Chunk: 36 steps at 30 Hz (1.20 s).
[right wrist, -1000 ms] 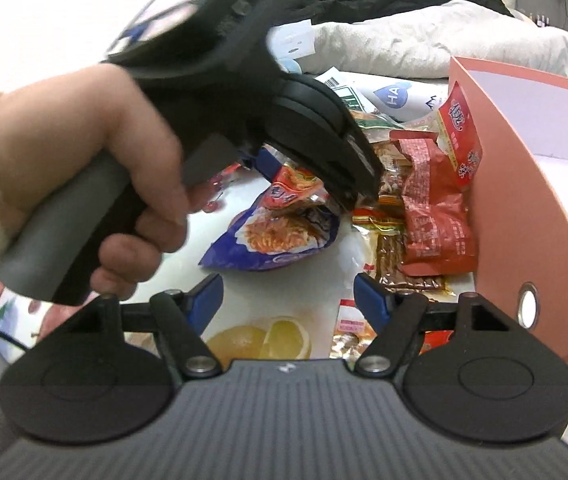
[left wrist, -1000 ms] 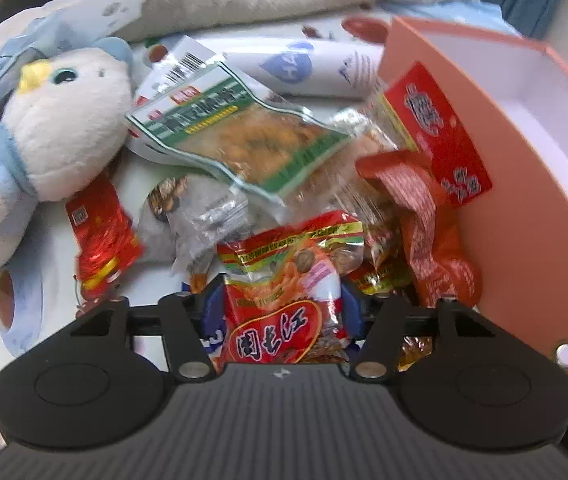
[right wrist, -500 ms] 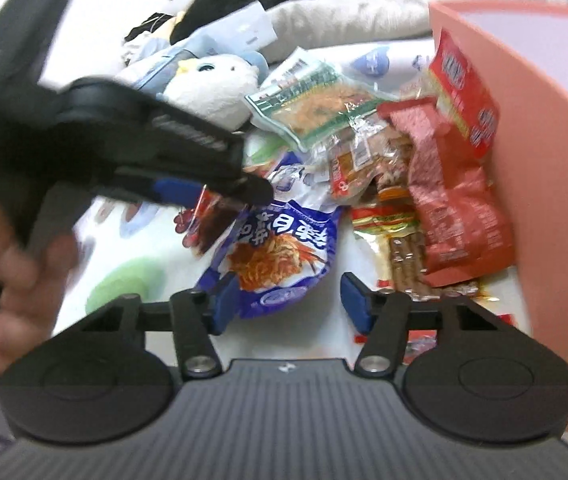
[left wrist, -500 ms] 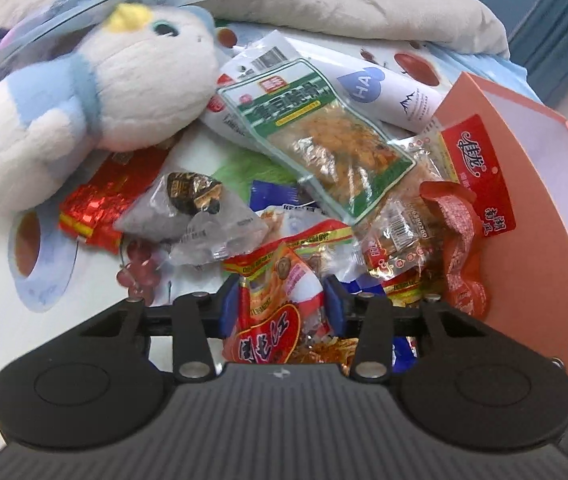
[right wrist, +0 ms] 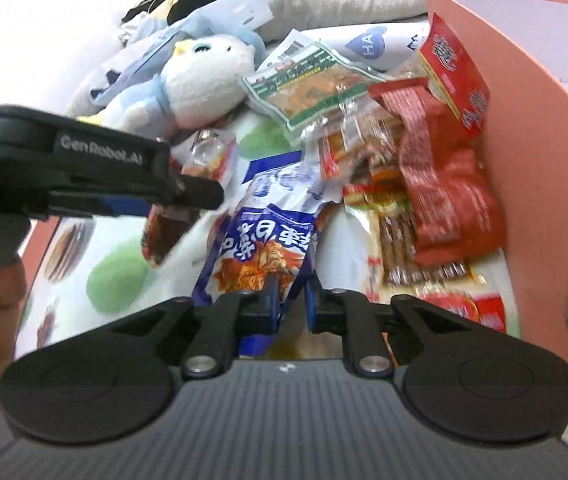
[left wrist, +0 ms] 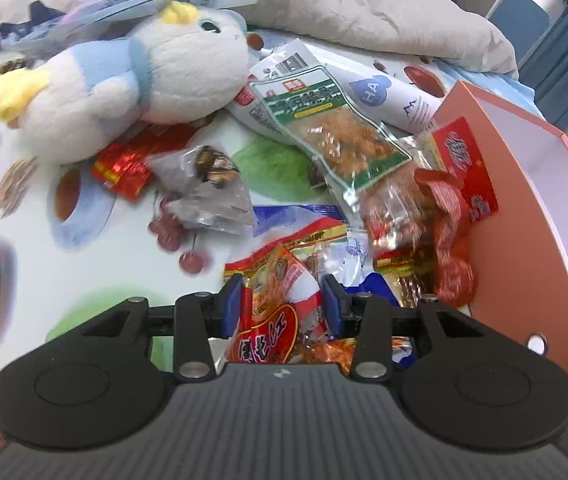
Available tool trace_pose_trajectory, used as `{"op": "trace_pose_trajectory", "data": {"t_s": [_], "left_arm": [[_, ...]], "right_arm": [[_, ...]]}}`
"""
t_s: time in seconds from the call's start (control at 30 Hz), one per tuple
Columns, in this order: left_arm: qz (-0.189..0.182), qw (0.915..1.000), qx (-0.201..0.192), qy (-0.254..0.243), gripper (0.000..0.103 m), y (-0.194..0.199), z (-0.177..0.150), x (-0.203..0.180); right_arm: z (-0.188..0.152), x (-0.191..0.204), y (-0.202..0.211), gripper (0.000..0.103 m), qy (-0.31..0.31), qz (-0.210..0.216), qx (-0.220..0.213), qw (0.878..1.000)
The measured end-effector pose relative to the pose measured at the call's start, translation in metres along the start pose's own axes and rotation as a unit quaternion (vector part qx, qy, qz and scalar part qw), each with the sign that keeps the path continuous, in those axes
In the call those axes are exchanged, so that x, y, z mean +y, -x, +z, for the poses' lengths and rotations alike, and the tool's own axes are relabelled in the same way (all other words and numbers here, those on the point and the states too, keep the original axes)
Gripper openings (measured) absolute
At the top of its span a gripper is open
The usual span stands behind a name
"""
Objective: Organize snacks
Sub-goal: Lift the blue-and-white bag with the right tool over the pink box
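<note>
Right fingers [right wrist: 270, 300] closing on the blue packet [right wrist: 268, 240]; left fingers [left wrist: 231, 304] pinch the red packet [left wrist: 276, 320]. We judge both light, crinkly, slippery: grip seams.

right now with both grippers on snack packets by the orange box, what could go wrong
1. The right gripper is closing on only the bottom corner of the blue-and-white noodle packet; such a thin pinch could slip when lifted.
2. That packet's top lies under the clear crinkly wrappers, so pulling may drag the pile.
3. The left gripper holds a red-and-orange snack packet close by; the two hands could collide heading to the orange cardboard box.
</note>
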<state>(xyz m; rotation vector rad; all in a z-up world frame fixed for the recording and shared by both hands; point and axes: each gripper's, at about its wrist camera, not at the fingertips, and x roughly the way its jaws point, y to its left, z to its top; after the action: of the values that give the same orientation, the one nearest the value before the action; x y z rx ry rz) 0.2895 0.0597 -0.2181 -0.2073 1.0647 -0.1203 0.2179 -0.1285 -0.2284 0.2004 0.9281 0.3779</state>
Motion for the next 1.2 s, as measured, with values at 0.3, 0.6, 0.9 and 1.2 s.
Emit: {"op": "trace_pose_trajectory", "data": {"t_s": [0.3,0.6,0.9,1.2], "left_arm": [[0.013,0.9994,-0.012,0.029,0.047,0.032,-0.04,0.0],[0.008,0.9982,-0.036,0.047,0.047,0.062,-0.053,-0.011],[0.006,0.9975,-0.059,0.038,0.047,0.086,-0.045,-0.032],[0.005,0.9971,-0.069,0.032,0.047,0.103,-0.031,-0.05]], "right_arm": [[-0.027,0.01,0.036,0.012,0.055,-0.009,-0.007,0.998],[-0.027,0.016,0.064,0.006,0.103,-0.044,-0.036,0.993],[-0.014,0.019,0.091,0.003,0.135,-0.069,-0.062,0.986],[0.005,0.016,0.116,0.003,0.146,-0.083,-0.088,0.982]]}}
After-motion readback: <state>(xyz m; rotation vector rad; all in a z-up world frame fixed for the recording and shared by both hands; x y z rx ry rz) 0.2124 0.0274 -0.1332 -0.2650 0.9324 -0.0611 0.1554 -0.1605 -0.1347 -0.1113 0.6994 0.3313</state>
